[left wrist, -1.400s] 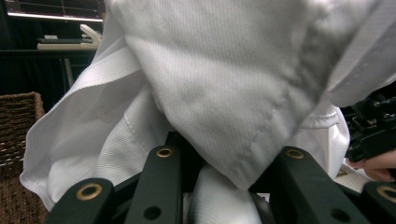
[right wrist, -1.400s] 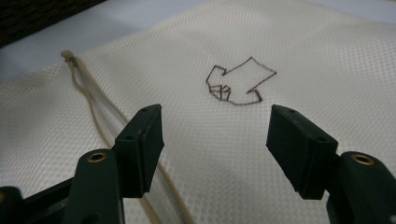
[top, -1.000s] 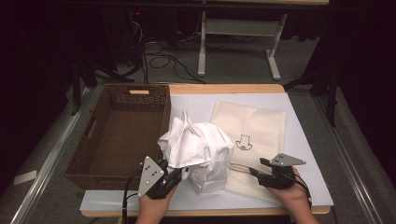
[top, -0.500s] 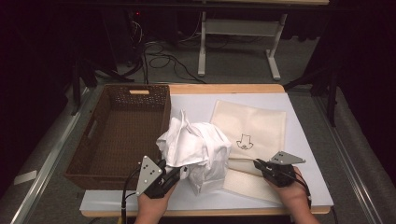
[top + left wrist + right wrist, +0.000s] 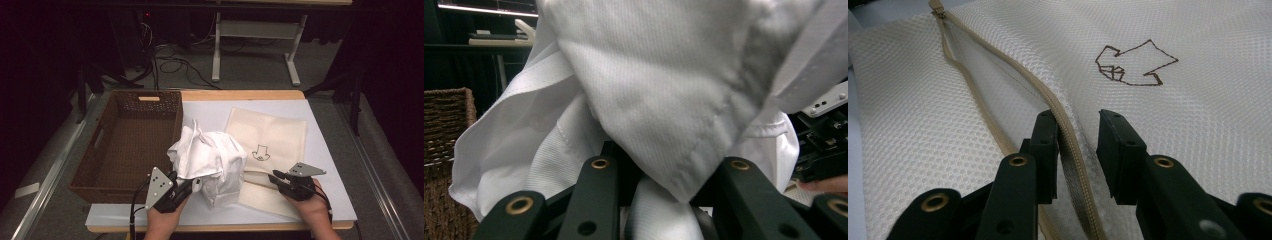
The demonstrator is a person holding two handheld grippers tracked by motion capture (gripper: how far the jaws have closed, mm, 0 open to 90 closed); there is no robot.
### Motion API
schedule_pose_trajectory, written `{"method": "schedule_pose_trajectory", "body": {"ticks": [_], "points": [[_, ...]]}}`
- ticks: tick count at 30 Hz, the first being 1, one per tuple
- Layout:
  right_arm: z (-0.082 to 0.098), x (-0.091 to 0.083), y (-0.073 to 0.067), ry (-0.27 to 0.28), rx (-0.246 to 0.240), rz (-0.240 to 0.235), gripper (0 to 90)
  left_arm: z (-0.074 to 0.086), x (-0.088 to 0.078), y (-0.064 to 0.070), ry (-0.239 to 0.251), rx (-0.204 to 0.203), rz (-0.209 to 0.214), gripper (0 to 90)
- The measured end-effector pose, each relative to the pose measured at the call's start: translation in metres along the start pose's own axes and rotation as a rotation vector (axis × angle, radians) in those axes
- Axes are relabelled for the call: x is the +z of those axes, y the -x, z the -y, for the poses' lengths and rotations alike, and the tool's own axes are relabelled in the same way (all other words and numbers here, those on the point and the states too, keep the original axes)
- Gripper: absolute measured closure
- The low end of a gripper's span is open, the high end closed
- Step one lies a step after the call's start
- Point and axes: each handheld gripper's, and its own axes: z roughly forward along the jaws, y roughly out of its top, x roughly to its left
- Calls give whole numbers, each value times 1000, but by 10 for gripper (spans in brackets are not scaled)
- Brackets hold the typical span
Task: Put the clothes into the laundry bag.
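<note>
A crumpled white garment [image 5: 210, 155] lies in a heap mid-table. My left gripper [image 5: 192, 184] is at its near left side, shut on a fold of it; in the left gripper view the white garment [image 5: 664, 75] drops between the jaws of the left gripper [image 5: 669, 170]. A cream mesh bag [image 5: 275, 137] with a brown arrow mark [image 5: 260, 152] lies flat to the right. My right gripper [image 5: 275, 175] is at its near edge. Its jaws have just been opening; the right gripper [image 5: 1078, 125] stands open over the mesh bag [image 5: 1173, 125], with the tan zipper [image 5: 998, 57] running between the jaws.
A brown wicker basket [image 5: 125, 93] stands empty at the table's left, close to the garment; its wall [image 5: 444, 120] shows in the left gripper view. The right hand's gripper [image 5: 824, 145] appears behind the cloth. A white sheet [image 5: 320, 165] covers the table.
My right gripper has drawn back slightly to the right along the bag's near edge. The left gripper and the garment have stayed put.
</note>
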Motion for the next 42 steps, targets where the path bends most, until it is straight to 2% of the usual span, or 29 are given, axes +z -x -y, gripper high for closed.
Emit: {"method": "schedule_pose_trajectory", "body": {"ticks": [6,14,21,24,28,30,32,34,37,40,42], "points": [[2,-2,-1,6,-1,1,696,1,1,0,0,-3,-2,714],[-1,-3,-3,16,-27,-5,844,1,1,1,-5,3,-1,714],[-9,1,-3,40,24,-38,878,-1,3,1,-2,-3,-5,715],[-15,4,-5,60,39,-48,879,-9,2,-1,20,11,-11,716],[-25,9,-6,87,49,-52,880,-24,-1,-2,67,50,-37,717],[-28,10,-7,91,49,-50,880,-27,1,-1,72,73,-46,717],[-29,11,-8,93,55,-44,879,-26,4,4,74,75,-46,717],[-29,10,-8,91,56,-42,879,-20,7,9,61,89,-49,717],[-27,8,-8,94,58,-39,879,-10,14,17,32,82,-40,717],[-26,7,-8,97,64,-32,878,1,21,24,-3,82,-9,715],[-26,6,-8,102,68,-35,878,6,26,29,-23,97,10,715]]}}
